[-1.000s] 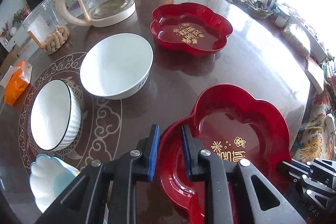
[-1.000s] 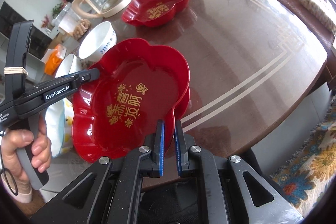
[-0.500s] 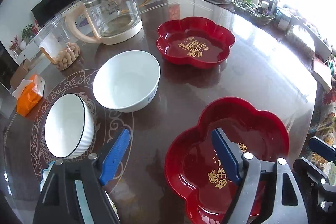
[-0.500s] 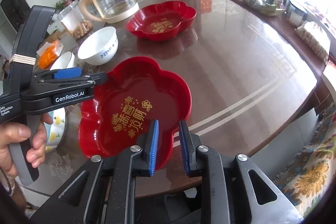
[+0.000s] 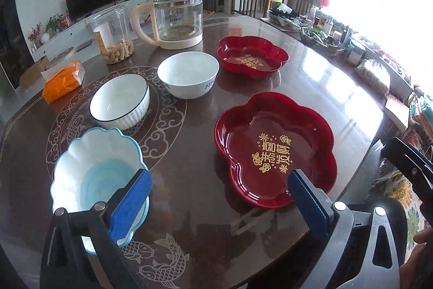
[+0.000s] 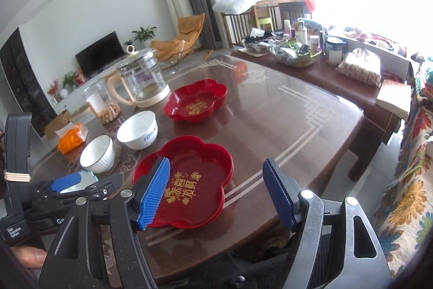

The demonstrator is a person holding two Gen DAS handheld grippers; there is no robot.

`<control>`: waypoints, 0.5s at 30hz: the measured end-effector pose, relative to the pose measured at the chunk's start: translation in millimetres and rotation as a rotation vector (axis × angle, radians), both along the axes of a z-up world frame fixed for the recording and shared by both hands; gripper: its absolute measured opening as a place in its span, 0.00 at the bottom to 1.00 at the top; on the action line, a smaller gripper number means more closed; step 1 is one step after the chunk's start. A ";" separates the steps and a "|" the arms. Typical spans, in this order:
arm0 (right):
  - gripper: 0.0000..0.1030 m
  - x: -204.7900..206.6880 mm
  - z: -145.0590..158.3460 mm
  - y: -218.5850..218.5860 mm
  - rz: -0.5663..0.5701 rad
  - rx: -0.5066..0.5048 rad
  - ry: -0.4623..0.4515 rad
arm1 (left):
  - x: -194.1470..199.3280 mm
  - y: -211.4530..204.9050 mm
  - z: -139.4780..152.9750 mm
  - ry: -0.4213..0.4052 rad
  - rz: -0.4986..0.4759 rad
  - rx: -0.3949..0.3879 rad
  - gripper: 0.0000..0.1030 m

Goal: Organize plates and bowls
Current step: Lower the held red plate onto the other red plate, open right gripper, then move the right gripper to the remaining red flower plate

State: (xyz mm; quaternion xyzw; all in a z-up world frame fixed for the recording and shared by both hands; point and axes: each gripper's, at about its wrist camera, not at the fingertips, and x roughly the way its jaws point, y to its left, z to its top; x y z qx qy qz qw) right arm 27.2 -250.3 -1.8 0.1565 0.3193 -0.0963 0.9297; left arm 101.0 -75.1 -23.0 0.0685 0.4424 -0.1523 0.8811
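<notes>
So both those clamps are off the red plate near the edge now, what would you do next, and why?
Probably reach the right gripper, its jaws opening with nothing held, toward the far red plate by the glass kettle. It lies alone, while the near red plates look already stacked, so it likely belongs on them. The left gripper, also opening and empty, can wait near the bowls.

red flower plates stacked, flat | three bowls upright, left

The blue scalloped bowl was partly hidden behind a blue pad, and the bench ran off the bottom edge.
</notes>
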 end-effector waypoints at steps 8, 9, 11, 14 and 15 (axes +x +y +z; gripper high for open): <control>0.73 -1.5 25.3 11.8 0.018 -0.131 0.095 | -34.3 20.5 41.6 -0.165 0.036 0.078 0.97; 0.74 -6.1 31.3 14.9 0.001 -0.154 0.091 | -38.2 24.2 48.1 -0.184 0.040 0.071 0.97; 0.77 -11.2 45.5 19.3 -0.041 -0.208 0.088 | -43.8 29.0 57.7 -0.201 0.034 0.049 0.97; 0.77 -20.0 65.8 21.7 -0.022 -0.228 0.041 | -50.1 36.5 64.6 -0.209 0.026 0.008 0.97; 0.76 -27.2 72.6 19.3 0.006 -0.202 -0.019 | -53.1 39.4 65.1 -0.222 0.030 -0.005 0.97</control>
